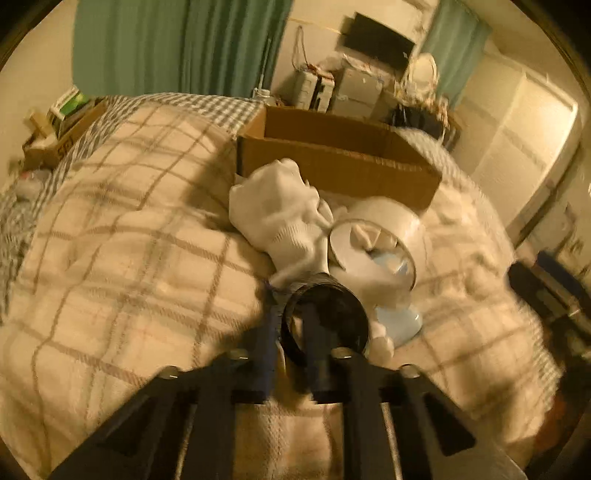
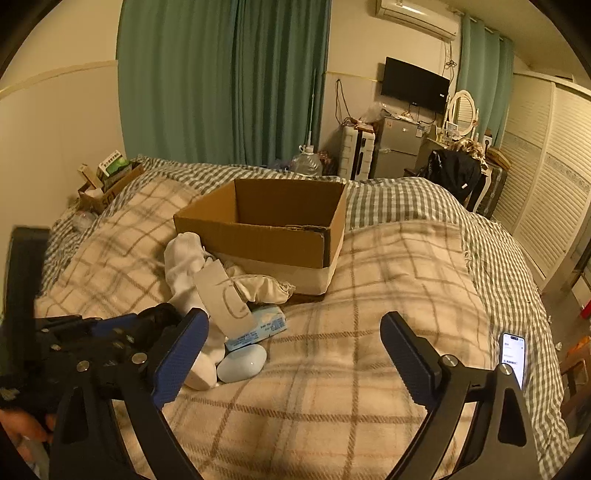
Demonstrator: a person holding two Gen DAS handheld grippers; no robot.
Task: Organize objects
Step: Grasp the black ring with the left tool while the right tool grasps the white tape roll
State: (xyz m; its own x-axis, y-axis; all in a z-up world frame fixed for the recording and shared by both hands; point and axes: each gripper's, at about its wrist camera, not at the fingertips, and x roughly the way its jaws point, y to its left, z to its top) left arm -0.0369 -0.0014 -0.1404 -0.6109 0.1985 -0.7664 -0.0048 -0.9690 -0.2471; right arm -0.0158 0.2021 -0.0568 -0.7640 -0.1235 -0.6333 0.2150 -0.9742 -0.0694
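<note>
Black tape roll (image 1: 325, 317) sits clamped between left hand-held gripper (image 1: 291, 325) fingers.

Bedroom glowing under warm, dim yellow light | green curtains (image 2: 225, 81) hanging along the cream wall (image 2: 59, 122) | a black television (image 2: 414, 85) sitting on the far wall beneath an air conditioner (image 2: 417, 16) | white louvered wardrobe doors (image 2: 546, 184) lining the right side | a plaid blanket (image 2: 388, 280) covering the bed.

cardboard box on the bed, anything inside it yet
The cardboard box is open on top, and the inner walls that show are bare. Its front wall hides the floor in both views, so something lying flat inside cannot be ruled out.
</note>
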